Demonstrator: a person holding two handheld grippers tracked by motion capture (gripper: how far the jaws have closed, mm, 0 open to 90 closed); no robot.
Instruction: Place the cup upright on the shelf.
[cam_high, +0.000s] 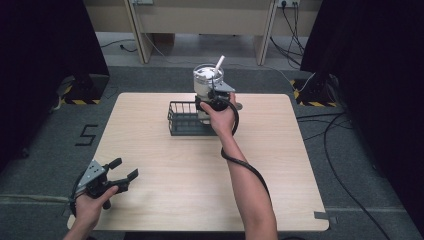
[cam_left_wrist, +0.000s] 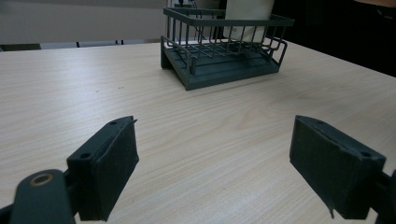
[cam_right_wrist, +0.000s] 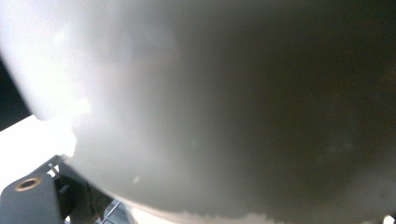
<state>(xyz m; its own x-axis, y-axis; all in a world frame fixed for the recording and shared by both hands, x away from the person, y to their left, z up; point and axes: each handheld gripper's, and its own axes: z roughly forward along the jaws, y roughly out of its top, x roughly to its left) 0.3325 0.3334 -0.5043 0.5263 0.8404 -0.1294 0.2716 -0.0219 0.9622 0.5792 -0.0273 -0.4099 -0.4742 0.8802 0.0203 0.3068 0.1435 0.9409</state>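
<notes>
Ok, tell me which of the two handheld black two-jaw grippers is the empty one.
The left gripper, low over the light wooden table, jaws spread on nothing. The right gripper is against the white cup.

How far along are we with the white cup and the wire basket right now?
Done: the right gripper has the white cup, straw in it, raised above the dark wire basket; its own view is pressed close against the cup's wall. In hand: cup carried at the basket's far right end, whether going in or out I can't tell. Left: setting it down and releasing. The left gripper rests open at the near left corner.
</notes>
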